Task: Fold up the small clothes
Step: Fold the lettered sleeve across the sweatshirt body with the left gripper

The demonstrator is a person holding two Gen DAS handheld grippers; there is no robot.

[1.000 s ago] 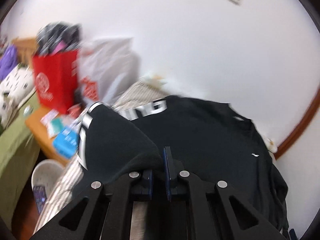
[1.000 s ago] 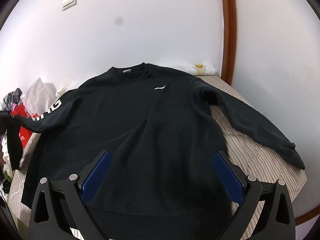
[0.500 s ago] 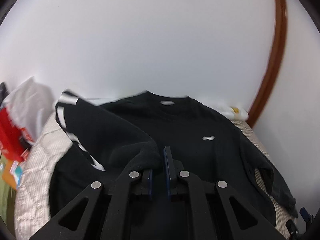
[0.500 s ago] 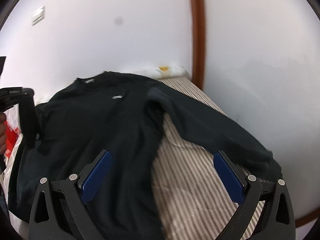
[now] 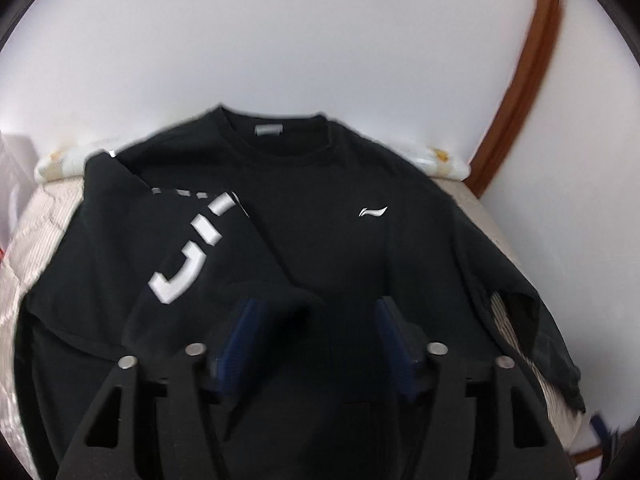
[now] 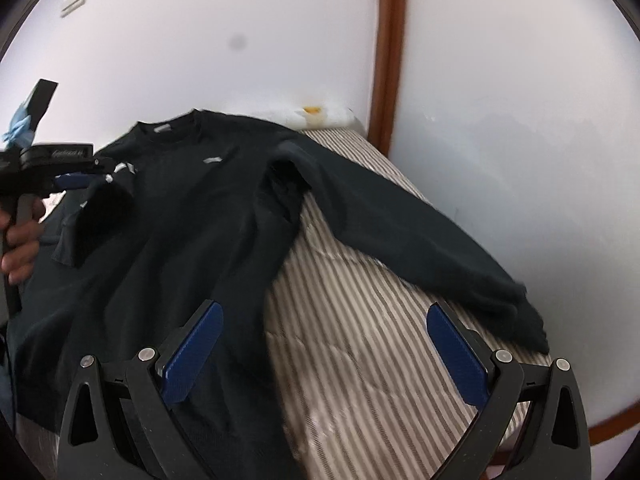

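A black sweatshirt (image 5: 340, 248) lies face up on a striped bed, collar toward the wall; it also shows in the right wrist view (image 6: 192, 216). Its lettered left sleeve (image 5: 192, 252) is folded across the chest. My left gripper (image 5: 316, 332) is open, and the sleeve cuff (image 5: 276, 300) still drapes against its left finger. The left gripper also appears in the right wrist view (image 6: 76, 180). My right gripper (image 6: 324, 348) is wide open and empty above the bed, between the body and the outstretched right sleeve (image 6: 420, 240).
The striped mattress (image 6: 360, 340) fills the front right. White walls meet at a brown wooden strip (image 6: 390, 52) behind the bed. A rolled white cloth (image 5: 440, 160) lies along the wall. A white bag (image 5: 16, 184) stands at the far left.
My left gripper carried the lettered sleeve over the chest and opened its jaws. My right gripper swung right toward the outstretched sleeve and stayed open.
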